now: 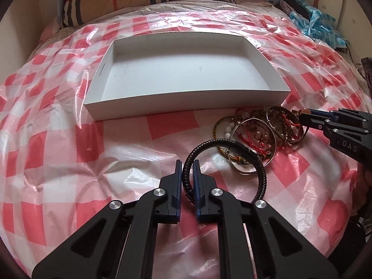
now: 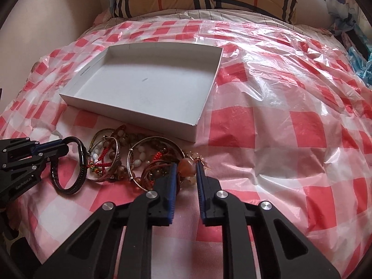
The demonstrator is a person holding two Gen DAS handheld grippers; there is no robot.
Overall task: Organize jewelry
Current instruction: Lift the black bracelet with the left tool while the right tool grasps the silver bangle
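1. My left gripper pinched the black braided leather bracelet by its band, beside the jewelry pile.
2. My right gripper stood spread around an amber bead at the pile's edge, not pressed on it.
3. The white shallow box lay just behind the pile on the red-checked plastic sheet.

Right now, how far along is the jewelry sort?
Nothing done: the white cardboard box holds nothing. In hand: left gripper is shut on the black braided leather bracelet; right gripper is open around an amber bead. Left: the bangle-and-bead pile.
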